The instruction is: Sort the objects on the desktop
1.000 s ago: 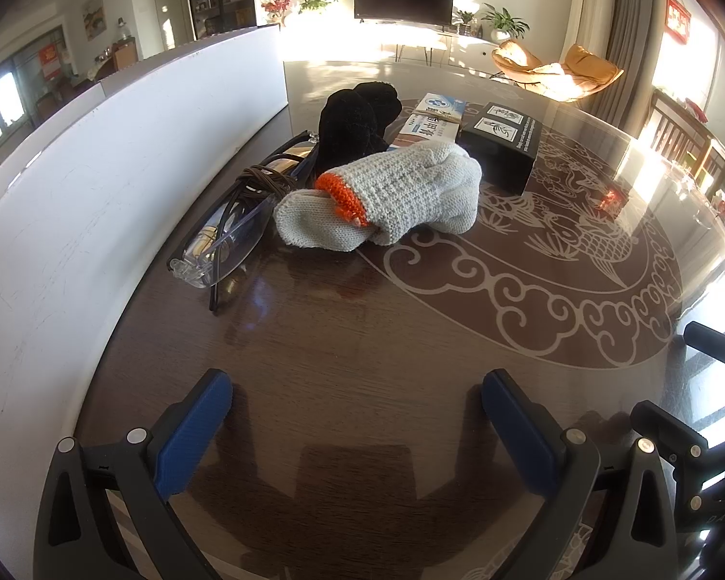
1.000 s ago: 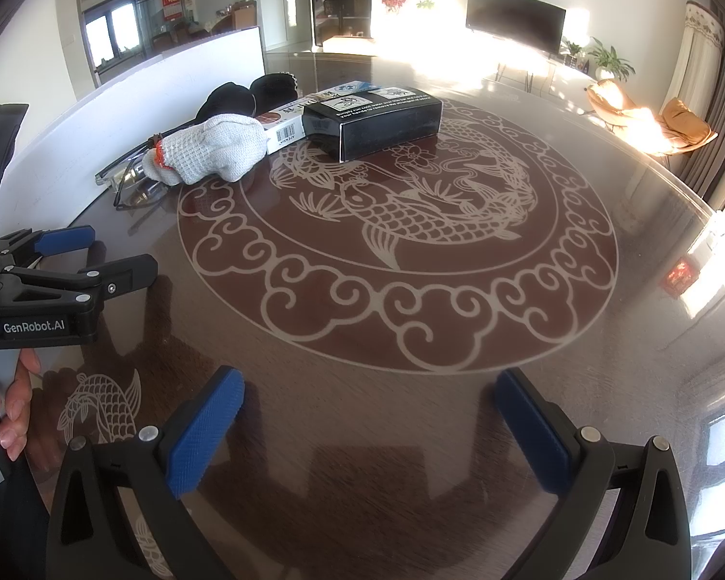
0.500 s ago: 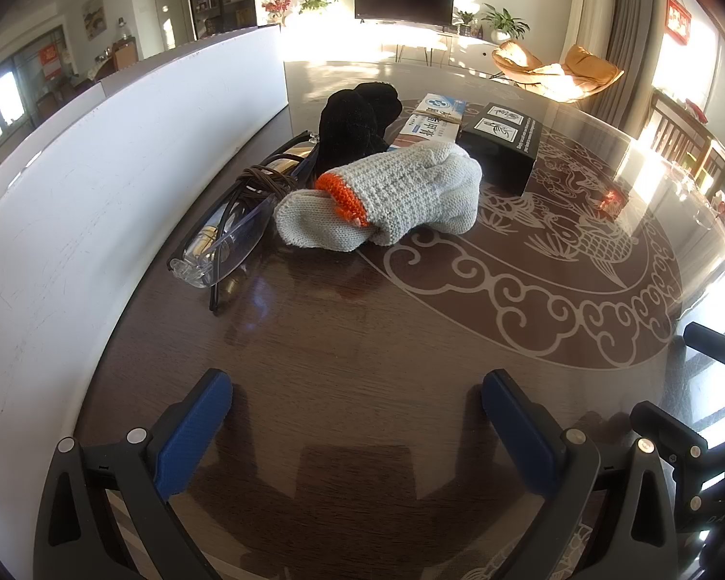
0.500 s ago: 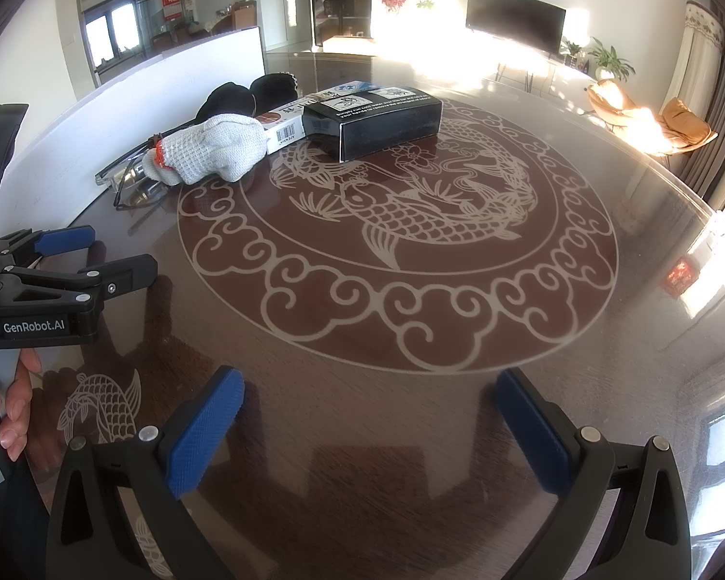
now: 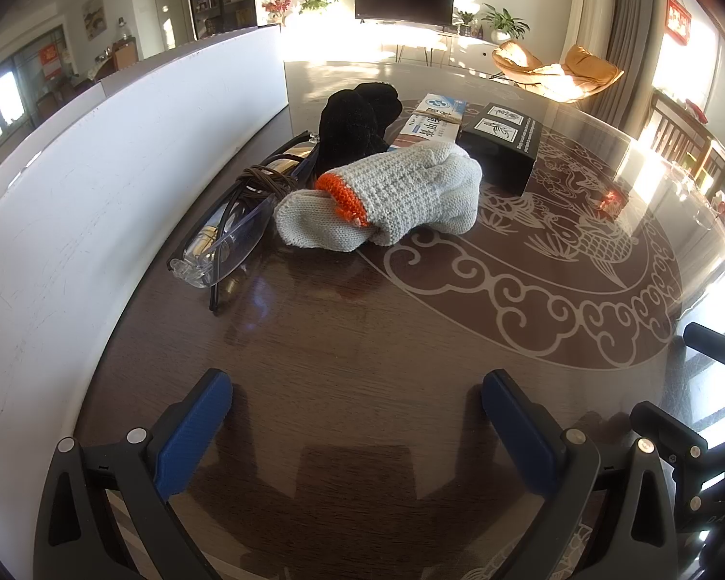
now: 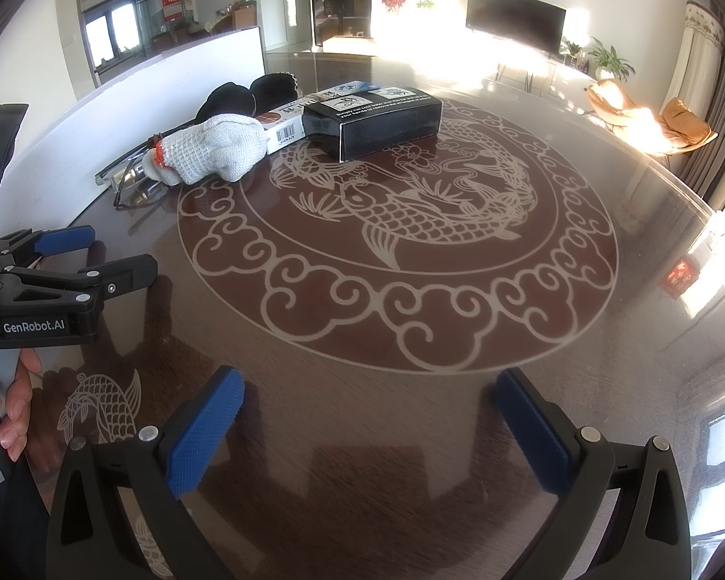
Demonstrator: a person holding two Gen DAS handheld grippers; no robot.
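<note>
Left gripper (image 5: pixel 355 415): jaws spread wide, blue pads apart, nothing between them, hovering low over the dark wood table (image 5: pixel 362 338). It shows again at the left edge of the right wrist view (image 6: pixel 79 258), gripped from below by a hand (image 6: pixel 9 406).

Right gripper (image 6: pixel 369 415): jaws wide too, empty, poised over the near rim of the table's round carved pattern (image 6: pixel 396 222).

White glove (image 5: pixel 386 198): knit, orange cuff, lying on the table straight ahead of the left gripper, well apart from its pads. In the right wrist view (image 6: pixel 208 152) it sits far left, at the edge of the round pattern.

Black glove (image 5: pixel 357 121): bunched up just behind the white glove, touching it.

Glasses (image 5: pixel 227 237): clear lenses, dark frame, lying just left of the white glove, close to the white board (image 5: pixel 96 183) that stands along the table's left edge.

Brown cord (image 5: pixel 266 181): coiled in a small bundle on top of the glasses, next to the glove's cuff.

Black box (image 6: pixel 372 121): lying flat on the far part of the pattern, white print on its top; in the left wrist view (image 5: pixel 502 150) it is just right of the white glove.

White and blue carton (image 5: pixel 432 118): long and flat, wedged between the black glove and the black box, touching the box's side.

Pile overall: all clustered together at the far left of the table, both grippers well short of it.
</note>
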